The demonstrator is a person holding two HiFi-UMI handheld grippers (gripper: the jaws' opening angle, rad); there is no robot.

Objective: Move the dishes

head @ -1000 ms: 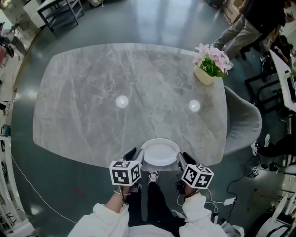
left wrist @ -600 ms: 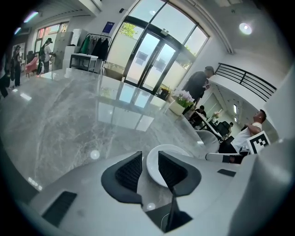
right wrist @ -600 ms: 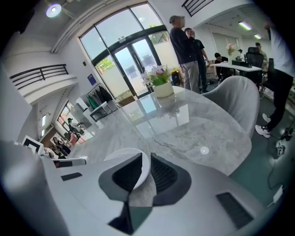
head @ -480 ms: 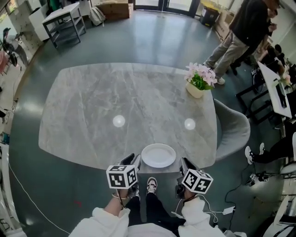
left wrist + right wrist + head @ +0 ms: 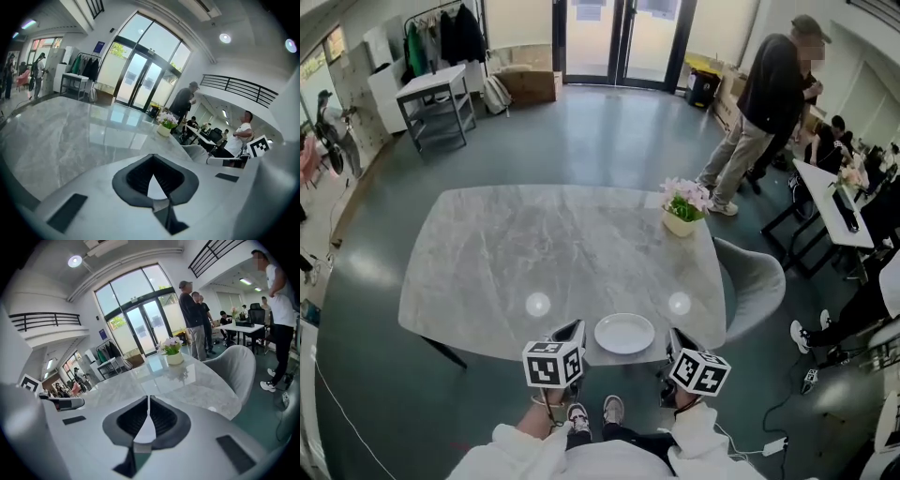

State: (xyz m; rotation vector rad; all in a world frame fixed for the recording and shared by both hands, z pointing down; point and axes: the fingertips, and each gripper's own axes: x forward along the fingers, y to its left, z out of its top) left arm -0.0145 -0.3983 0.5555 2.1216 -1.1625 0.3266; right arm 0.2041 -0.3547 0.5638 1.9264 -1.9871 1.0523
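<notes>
A round white plate (image 5: 624,333) lies on the grey marble table (image 5: 553,253), close to its near edge. My left gripper (image 5: 573,331) is held just left of the plate at the table's rim, and my right gripper (image 5: 674,337) just right of it. Neither touches the plate. In the left gripper view the left gripper (image 5: 153,161) has its jaws pressed together with nothing between them. The right gripper (image 5: 148,401) in its own view looks the same, shut and empty. The plate is hidden in both gripper views.
A pot of pink flowers (image 5: 682,208) stands at the table's far right corner. A grey chair (image 5: 750,281) sits at the right side. A person (image 5: 764,103) stands beyond it, and others sit at a desk (image 5: 830,202). My feet (image 5: 595,412) are below the table's edge.
The head view has pulled back and up, so the table looks smaller and more of the room shows. The plate stays on the table; both grippers remain beside it.
</notes>
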